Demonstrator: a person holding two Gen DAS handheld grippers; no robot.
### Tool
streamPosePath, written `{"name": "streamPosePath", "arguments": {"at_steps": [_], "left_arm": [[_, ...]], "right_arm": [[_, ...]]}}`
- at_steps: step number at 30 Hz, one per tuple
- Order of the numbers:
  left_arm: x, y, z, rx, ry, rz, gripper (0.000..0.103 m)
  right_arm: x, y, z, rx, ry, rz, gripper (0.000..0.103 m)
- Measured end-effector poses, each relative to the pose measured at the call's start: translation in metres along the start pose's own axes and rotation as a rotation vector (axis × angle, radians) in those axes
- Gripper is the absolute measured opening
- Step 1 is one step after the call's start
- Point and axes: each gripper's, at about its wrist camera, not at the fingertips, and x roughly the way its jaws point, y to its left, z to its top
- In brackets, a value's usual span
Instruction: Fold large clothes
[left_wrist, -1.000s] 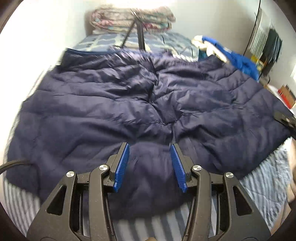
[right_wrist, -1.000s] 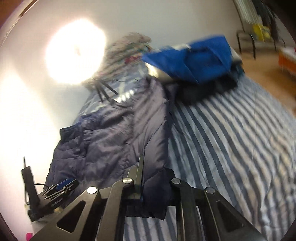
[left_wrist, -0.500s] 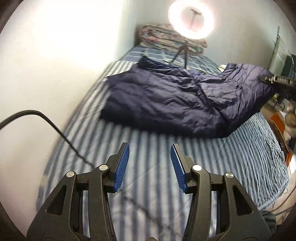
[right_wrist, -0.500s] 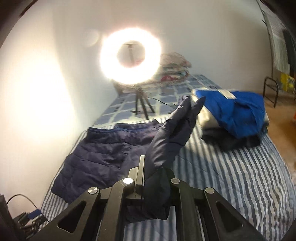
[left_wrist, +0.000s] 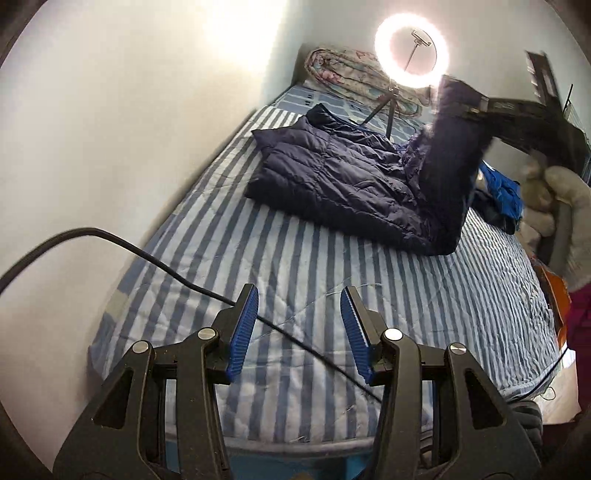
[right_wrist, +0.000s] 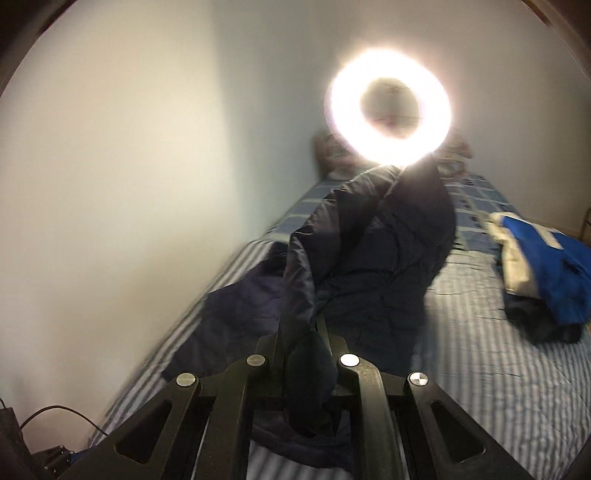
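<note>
A navy quilted down jacket lies on the striped bed, far ahead of my left gripper, which is open and empty above the bed's near end. My right gripper is shut on an edge of the jacket and holds it lifted off the bed. In the left wrist view the right gripper shows at the upper right with the raised jacket side hanging from it.
A lit ring light on a tripod stands at the bed's head by rolled blankets. A blue and white garment pile lies on the bed's right side. A black cable crosses the bed. The wall runs along the left.
My left gripper has pulled well back from the jacket to the foot of the bed. My right gripper has lifted its jacket edge higher and carried it over toward the left.
</note>
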Motion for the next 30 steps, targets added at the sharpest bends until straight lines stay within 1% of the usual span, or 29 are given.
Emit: {"name": "streamPosePath", "arguments": {"at_steps": [5, 7, 11, 14, 16, 20, 22, 25, 26, 27, 28, 29, 30], "left_arm": [[-0.007, 0.016, -0.006, -0.026, -0.002, 0.026, 0.049], [-0.009, 0.021, -0.009, -0.037, 0.001, 0.038, 0.049], [-0.01, 0.031, -0.014, -0.052, 0.013, 0.055, 0.049], [-0.011, 0.035, -0.015, -0.053, 0.019, 0.064, 0.049], [-0.011, 0.037, -0.015, -0.054, 0.018, 0.066, 0.049], [-0.013, 0.04, -0.014, -0.064, 0.009, 0.067, 0.049], [-0.012, 0.041, -0.013, -0.068, 0.01, 0.069, 0.049], [-0.01, 0.043, -0.014, -0.073, 0.017, 0.076, 0.049], [-0.01, 0.042, -0.013, -0.071, 0.016, 0.078, 0.049], [-0.01, 0.042, -0.013, -0.066, 0.016, 0.081, 0.049], [-0.01, 0.041, -0.011, -0.06, 0.015, 0.083, 0.049], [-0.01, 0.039, -0.008, -0.048, 0.011, 0.086, 0.049], [-0.009, 0.039, -0.006, -0.043, 0.009, 0.086, 0.049]], "right_arm": [[0.056, 0.052, -0.006, -0.051, 0.082, 0.083, 0.008], [0.088, 0.075, -0.015, -0.075, 0.136, 0.108, 0.008], [0.143, 0.107, -0.039, -0.113, 0.243, 0.132, 0.007], [0.162, 0.124, -0.051, -0.156, 0.269, 0.125, 0.008], [0.169, 0.125, -0.053, -0.148, 0.278, 0.133, 0.008], [0.18, 0.125, -0.044, -0.099, 0.281, 0.164, 0.008], [0.186, 0.133, -0.04, -0.094, 0.289, 0.175, 0.008], [0.202, 0.139, -0.037, -0.096, 0.324, 0.196, 0.008], [0.207, 0.139, -0.039, -0.096, 0.342, 0.216, 0.01], [0.208, 0.136, -0.041, -0.092, 0.353, 0.24, 0.018], [0.21, 0.131, -0.042, -0.077, 0.372, 0.285, 0.028], [0.211, 0.127, -0.042, -0.064, 0.386, 0.321, 0.034], [0.207, 0.12, -0.041, -0.047, 0.399, 0.366, 0.042]]}}
